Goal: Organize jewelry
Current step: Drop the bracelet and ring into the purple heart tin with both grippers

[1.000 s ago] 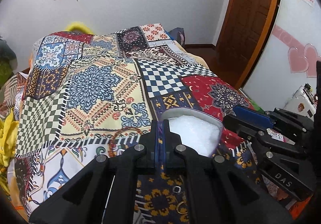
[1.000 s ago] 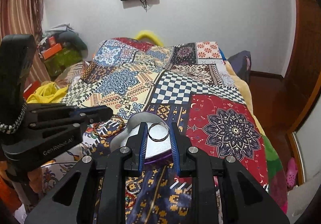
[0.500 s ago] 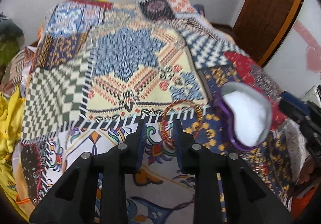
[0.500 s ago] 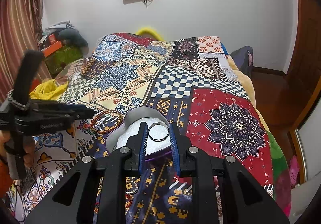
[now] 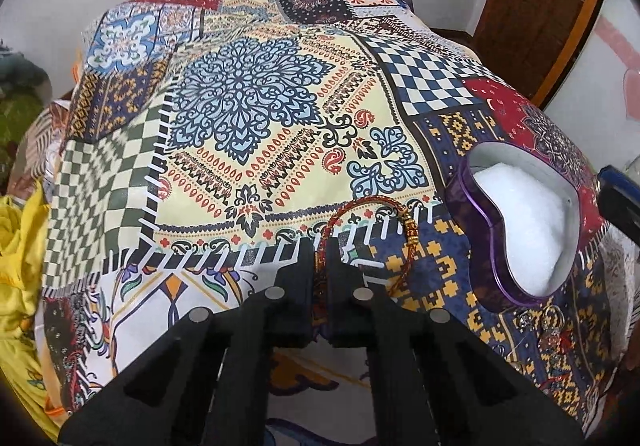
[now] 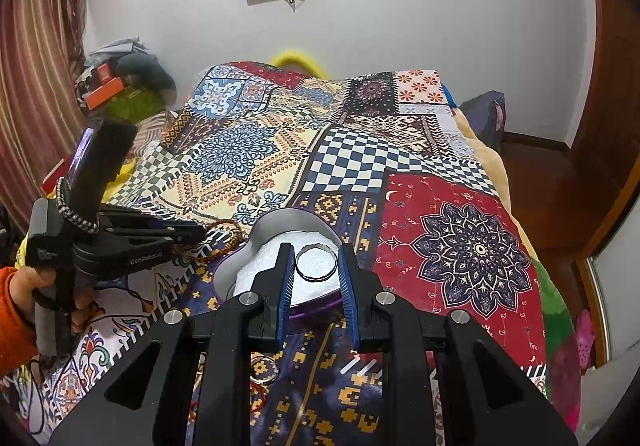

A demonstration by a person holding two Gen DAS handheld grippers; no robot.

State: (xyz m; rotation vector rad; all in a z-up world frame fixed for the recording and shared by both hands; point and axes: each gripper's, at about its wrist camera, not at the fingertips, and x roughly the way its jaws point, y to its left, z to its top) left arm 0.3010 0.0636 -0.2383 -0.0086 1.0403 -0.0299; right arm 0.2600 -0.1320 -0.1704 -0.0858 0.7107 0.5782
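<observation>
Bracelet pinched in your left gripper; right gripper grips a ring over the heart-shaped box, ready to drop

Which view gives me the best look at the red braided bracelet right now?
The left wrist view. The red braided bracelet lies large on the bedspread, its near side pinched in the left gripper. The right wrist view shows only a small arc beyond that gripper's tips, beside the heart-shaped box.

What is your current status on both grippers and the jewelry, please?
Left gripper shut on red bracelet. Right gripper holds silver ring over heart box. Nothing blocking the box.
</observation>
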